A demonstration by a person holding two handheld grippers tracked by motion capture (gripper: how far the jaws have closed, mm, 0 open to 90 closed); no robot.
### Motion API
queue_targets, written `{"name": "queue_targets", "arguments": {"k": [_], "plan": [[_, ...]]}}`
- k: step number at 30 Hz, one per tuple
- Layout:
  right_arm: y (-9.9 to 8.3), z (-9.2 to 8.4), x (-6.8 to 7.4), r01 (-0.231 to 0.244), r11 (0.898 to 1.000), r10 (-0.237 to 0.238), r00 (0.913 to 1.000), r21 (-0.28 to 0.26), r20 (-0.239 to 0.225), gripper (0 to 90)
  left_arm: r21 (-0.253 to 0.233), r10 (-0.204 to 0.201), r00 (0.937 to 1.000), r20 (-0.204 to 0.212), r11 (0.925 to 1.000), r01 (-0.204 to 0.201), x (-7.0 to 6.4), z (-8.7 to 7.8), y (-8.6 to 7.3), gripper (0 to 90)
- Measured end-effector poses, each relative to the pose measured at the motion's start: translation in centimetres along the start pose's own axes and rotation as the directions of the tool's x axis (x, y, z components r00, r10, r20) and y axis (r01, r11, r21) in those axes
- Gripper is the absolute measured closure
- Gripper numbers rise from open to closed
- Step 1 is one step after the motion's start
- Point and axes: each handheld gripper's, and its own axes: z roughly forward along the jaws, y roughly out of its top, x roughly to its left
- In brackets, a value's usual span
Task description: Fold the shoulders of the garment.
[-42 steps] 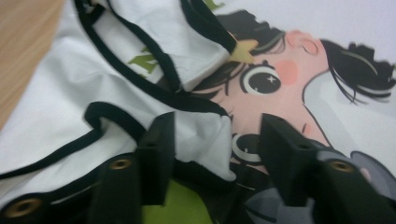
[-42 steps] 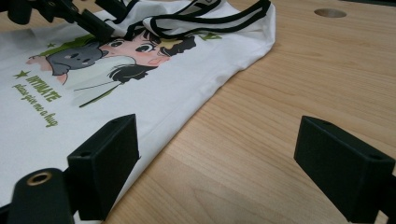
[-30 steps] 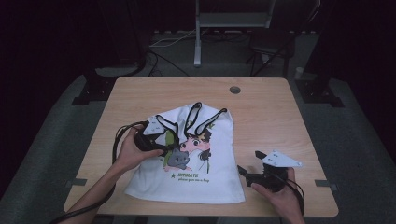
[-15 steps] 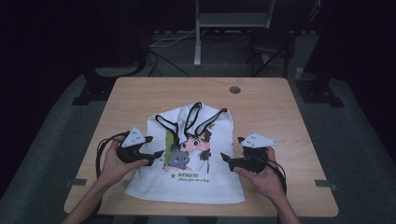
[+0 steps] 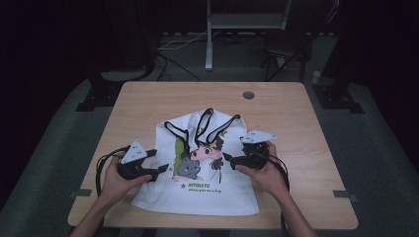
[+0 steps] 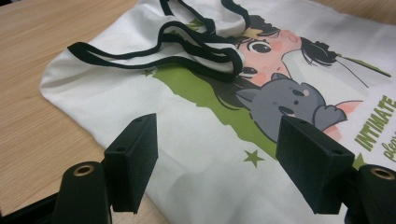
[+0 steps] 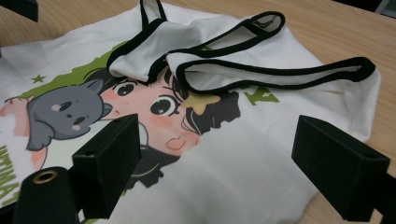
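- The white tank top [image 5: 200, 168] is lying flat at the bench's [image 5: 296, 113] near middle.
- Left gripper [image 5: 160, 172] and right gripper [image 5: 228, 158] are hovering, fingers wide, holding nothing.
- Soft, light cloth; its side edges are looking best for gripping.

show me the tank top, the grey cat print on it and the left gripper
tank top [image 5: 207, 197], high view, plain white cloth near its lower hem
grey cat print [image 6: 285, 100], left gripper view, the cat's face
left gripper [image 5: 160, 171], high view, between its open jaw tips
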Motion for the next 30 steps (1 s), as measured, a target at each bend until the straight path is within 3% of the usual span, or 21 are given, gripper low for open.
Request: {"name": "queue_targets", "arguments": {"k": [7,26,30], "plan": [[1.4,1.5,-0.1,0.014,1.000,-0.014,0.9998,0.011,-0.011,16.9,-0.013,-0.017,0.9998,-0.003,0.9998,0.017,-0.1,-0.3,-0.5,29.4],[3.0,7.4,0.8,0.078,0.994,-0.071,0.9937,0.079,-0.087,55.9,-0.010,-0.034,0.9994,-0.006,0.9994,0.034,0.1,-0.3,-1.2,29.4],[2.6,8.5,0.9,0.070,0.992,-0.059,0.9927,0.103,-0.105,61.7,-0.008,-0.035,0.9993,-0.007,0.9993,0.035,0.2,-0.4,-1.3,29.4]]}}
